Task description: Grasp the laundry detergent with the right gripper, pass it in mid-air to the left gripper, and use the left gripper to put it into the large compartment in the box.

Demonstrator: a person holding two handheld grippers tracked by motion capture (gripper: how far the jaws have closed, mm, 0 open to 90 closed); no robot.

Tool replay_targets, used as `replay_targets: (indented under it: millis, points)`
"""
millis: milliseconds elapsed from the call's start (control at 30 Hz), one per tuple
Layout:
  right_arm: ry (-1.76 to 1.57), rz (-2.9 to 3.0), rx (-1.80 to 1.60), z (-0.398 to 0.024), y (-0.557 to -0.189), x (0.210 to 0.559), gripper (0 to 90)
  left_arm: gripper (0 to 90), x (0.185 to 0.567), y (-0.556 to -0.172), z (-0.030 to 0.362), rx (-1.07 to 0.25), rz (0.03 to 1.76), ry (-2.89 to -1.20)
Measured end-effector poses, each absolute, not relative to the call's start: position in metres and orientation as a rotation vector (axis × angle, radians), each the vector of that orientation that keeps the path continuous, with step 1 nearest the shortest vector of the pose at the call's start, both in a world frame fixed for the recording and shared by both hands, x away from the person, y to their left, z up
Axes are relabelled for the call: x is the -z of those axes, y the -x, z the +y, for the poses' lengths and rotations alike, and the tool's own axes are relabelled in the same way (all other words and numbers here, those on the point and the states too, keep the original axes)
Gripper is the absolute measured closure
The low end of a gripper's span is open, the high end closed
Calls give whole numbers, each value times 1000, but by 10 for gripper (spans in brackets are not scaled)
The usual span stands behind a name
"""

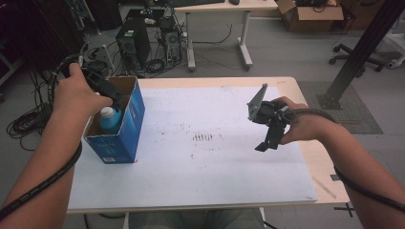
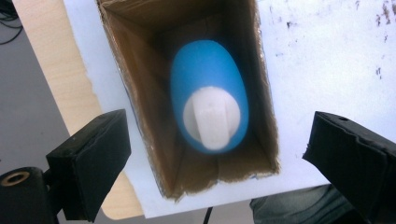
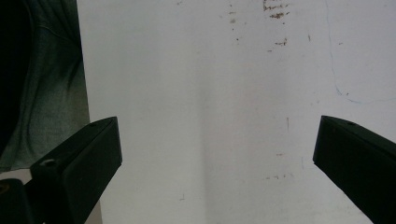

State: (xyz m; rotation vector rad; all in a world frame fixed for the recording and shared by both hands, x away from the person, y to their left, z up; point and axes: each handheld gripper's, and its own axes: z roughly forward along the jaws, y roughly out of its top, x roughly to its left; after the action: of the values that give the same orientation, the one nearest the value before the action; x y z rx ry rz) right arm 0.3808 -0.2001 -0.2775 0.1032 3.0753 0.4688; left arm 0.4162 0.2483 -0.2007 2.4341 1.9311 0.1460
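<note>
Count: one blue bottle (image 2: 208,100), one cardboard box (image 1: 130,125), two grippers — that's all that's on or over the desk (image 1: 229,176)
Bottle: smooth rounded blue body with a white cap (image 2: 212,117) on top; the cap has a raised bar across it, seen from straight above in the left gripper view
Bottle spot: standing upright inside the box, down below the rim, brown cardboard walls all round it
Box: blue on the outside, plain brown inside, top open; it sits at the left part of the desk on the white sheet (image 1: 215,167), near the left edge
Left gripper (image 1: 112,98): held above the open top of the box, pointing down into it; the left hand (image 1: 76,95) is wrapped round its body, forearm coming up from the bottom left
Left fingers (image 2: 91,161): spread wide and released — nothing between the pads, the bottle sits lower down in the box, clear of them
Right gripper (image 1: 265,145): held over the right half of the sheet, well apart from the box, tips angled down at the desk; grey three-cornered plate sticks up on top
Right hand (image 1: 301,126): gripping the body from the right side, cable trailing back along the forearm
Right fingers (image 3: 79,163): spread wide, only bare white sheet between them
</note>
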Motion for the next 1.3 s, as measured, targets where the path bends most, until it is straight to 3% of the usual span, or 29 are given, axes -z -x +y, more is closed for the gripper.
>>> replay_targets:
  millis: [367,700,1000,1300]
  points:
    - [-107,3075,-466,-201,-380,276,11,28,187,-413,240,-128,1871,-2503]
    - [-112,3076,-459,-201,-380,273,11,2,179,-410,220,-74,1667,-2649]
    - [-119,3079,-452,-200,-381,270,10,2,172,-404,182,-109,1233,-2945]
    - [-116,3087,-433,-195,-382,267,9,1,170,-394,147,29,703,-3087]
